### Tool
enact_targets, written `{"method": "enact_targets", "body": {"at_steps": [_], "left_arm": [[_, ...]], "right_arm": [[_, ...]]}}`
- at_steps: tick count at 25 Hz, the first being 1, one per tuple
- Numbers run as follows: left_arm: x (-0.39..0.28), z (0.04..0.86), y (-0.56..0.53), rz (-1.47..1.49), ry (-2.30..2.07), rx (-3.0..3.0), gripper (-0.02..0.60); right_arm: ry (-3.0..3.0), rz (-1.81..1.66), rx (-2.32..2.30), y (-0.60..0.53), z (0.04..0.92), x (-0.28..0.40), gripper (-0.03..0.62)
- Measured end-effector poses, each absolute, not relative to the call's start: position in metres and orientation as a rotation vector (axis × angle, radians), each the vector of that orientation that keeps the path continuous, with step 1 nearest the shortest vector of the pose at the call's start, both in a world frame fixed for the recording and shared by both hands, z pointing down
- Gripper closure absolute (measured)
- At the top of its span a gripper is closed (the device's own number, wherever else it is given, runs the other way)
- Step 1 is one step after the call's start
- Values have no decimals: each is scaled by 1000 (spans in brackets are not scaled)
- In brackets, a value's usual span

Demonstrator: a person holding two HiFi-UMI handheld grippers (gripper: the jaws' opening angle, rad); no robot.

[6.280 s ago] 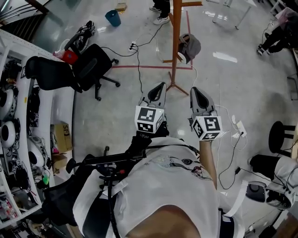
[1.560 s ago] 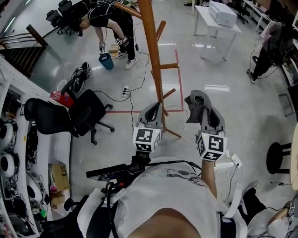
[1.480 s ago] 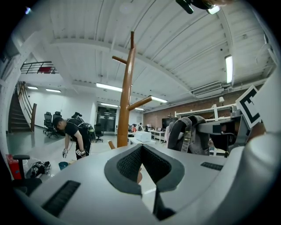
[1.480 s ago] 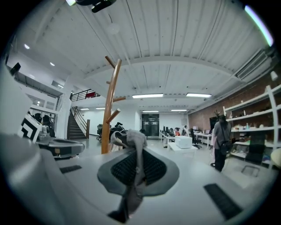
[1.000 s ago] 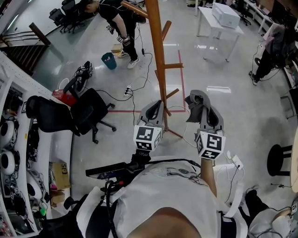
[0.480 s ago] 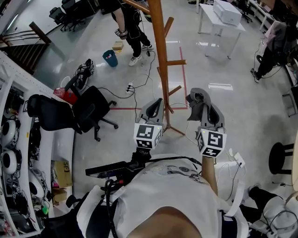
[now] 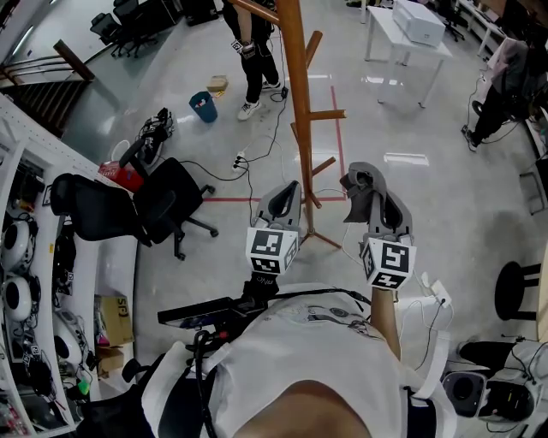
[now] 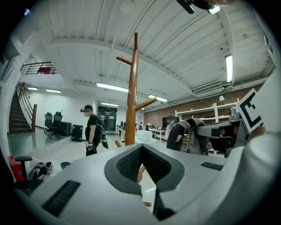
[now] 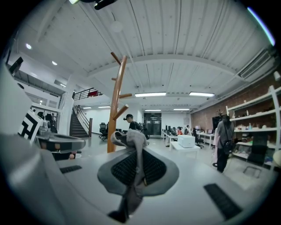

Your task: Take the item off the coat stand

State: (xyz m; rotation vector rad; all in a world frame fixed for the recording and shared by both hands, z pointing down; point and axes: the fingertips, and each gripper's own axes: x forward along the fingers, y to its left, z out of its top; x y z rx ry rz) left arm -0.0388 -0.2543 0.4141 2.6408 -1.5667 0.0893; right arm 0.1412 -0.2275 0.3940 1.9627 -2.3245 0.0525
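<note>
The wooden coat stand [image 7: 295,103] rises from the floor ahead of me, its pegs bare; it also shows as the coat stand [image 8: 131,110] and the coat stand [image 9: 115,114] in the gripper views. My right gripper [image 7: 366,178] is shut on a grey cloth cap [image 7: 360,192], held clear of the stand to its right. In the right gripper view the cap [image 9: 131,140] is pinched between the pads of the right gripper [image 9: 137,169] and droops below them. My left gripper [image 7: 289,190] is level beside it, in front of the stand's base. The left gripper [image 8: 142,151] is shut with nothing in it.
A black office chair [image 7: 163,205] and a red bag [image 7: 120,175] are at the left by the shelving [image 7: 26,282]. A person [image 7: 257,43] stands beyond the stand near a blue bin [image 7: 204,107]. White table [image 7: 411,26] far right, black stool [image 7: 514,291], floor cables and power strip [image 7: 432,291].
Earlier the cap hung on a low peg of the stand; now it is off the stand in my right gripper. Over the last second both grippers stay put; the background person walks right.
</note>
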Motion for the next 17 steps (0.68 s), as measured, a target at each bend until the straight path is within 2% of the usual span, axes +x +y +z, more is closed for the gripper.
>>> {"method": "enact_targets", "body": {"at_steps": [17], "left_arm": [[-38, 417, -254, 89, -1568, 2632, 578]], "right_arm": [[-2338, 65, 1944, -228, 397, 140, 576]]}}
